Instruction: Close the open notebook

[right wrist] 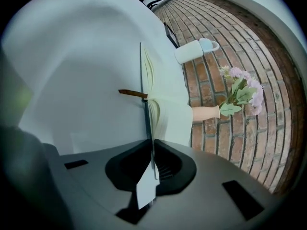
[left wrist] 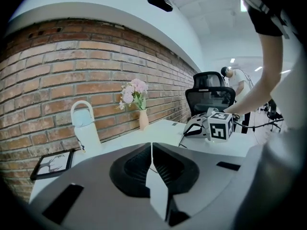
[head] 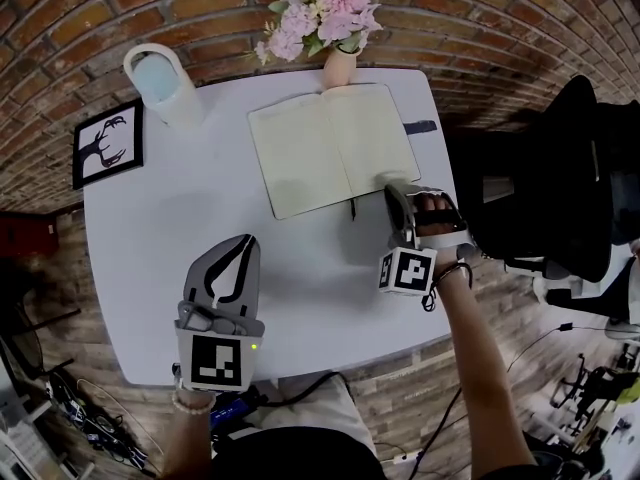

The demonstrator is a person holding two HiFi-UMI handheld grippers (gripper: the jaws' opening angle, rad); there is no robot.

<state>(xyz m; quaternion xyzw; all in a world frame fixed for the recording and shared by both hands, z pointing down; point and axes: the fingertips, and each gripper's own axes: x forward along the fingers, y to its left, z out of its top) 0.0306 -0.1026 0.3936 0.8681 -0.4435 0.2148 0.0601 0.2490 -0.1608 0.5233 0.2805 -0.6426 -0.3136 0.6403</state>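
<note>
An open notebook (head: 330, 148) with cream pages lies flat at the back middle of the white table (head: 140, 258). A dark ribbon (head: 352, 208) sticks out of its near edge. My right gripper (head: 397, 196) is at the notebook's near right corner. In the right gripper view the jaws (right wrist: 152, 152) are shut on the thin dark edge of the notebook (right wrist: 163, 109), whose right side runs straight into them. My left gripper (head: 240, 253) hovers near the table's front left, well apart from the notebook. Its jaws (left wrist: 152, 150) are shut with nothing between them.
A vase of pink flowers (head: 335, 28) stands just behind the notebook. At the back left are a white jug (head: 165, 83) and a framed picture (head: 107, 143). A small dark strip (head: 420, 126) lies right of the notebook. A black office chair (head: 570, 188) stands beyond the table's right edge.
</note>
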